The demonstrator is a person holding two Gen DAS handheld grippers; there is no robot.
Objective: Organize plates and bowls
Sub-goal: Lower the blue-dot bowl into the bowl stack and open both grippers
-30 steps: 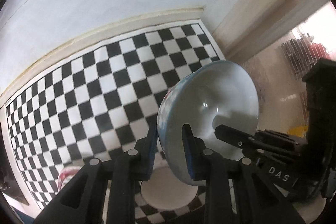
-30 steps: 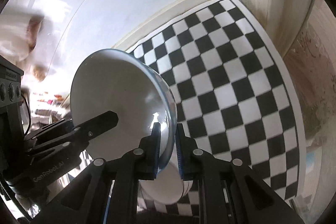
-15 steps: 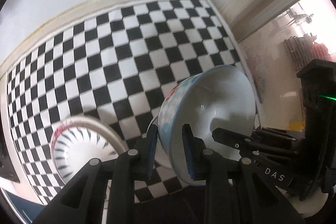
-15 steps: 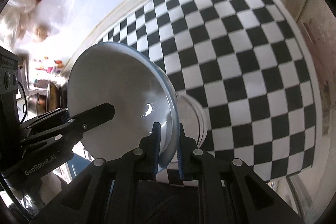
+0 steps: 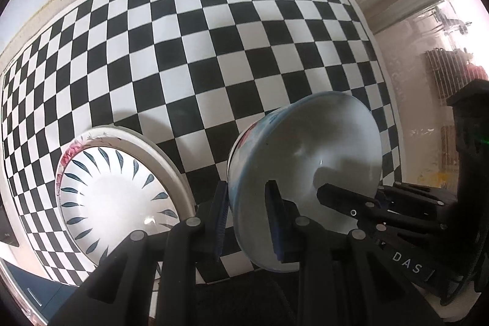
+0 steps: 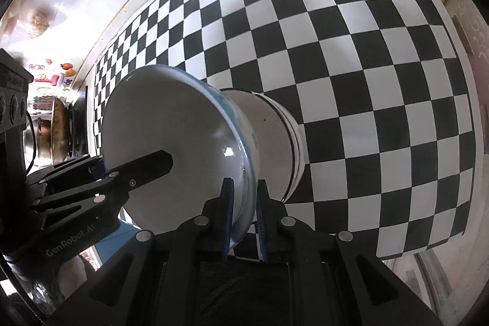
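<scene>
Both grippers hold one white bowl with a blue rim. My left gripper [image 5: 247, 219] is shut on its rim, and the bowl [image 5: 308, 161] tilts above the checkered cloth [image 5: 214, 51]. My right gripper [image 6: 244, 213] is shut on the opposite rim of the same bowl [image 6: 171, 142]. The bowl sits over a stack of white bowls with a dark rim line [image 6: 275, 136]. A bowl with blue leaf marks [image 5: 113, 194] rests in a flowered plate [image 5: 171, 164] to the left.
The checkered cloth [image 6: 366, 81] covers the table up to a white wall. A pan and kitchen things [image 6: 52, 136] stand at the far left. A doorway and bright room [image 5: 443, 51] lie to the right.
Both grippers have lowered with the bowl toward the table. The leaf-marked bowl and plate came into the left view, and the white bowl stack shows fully in the right view.
</scene>
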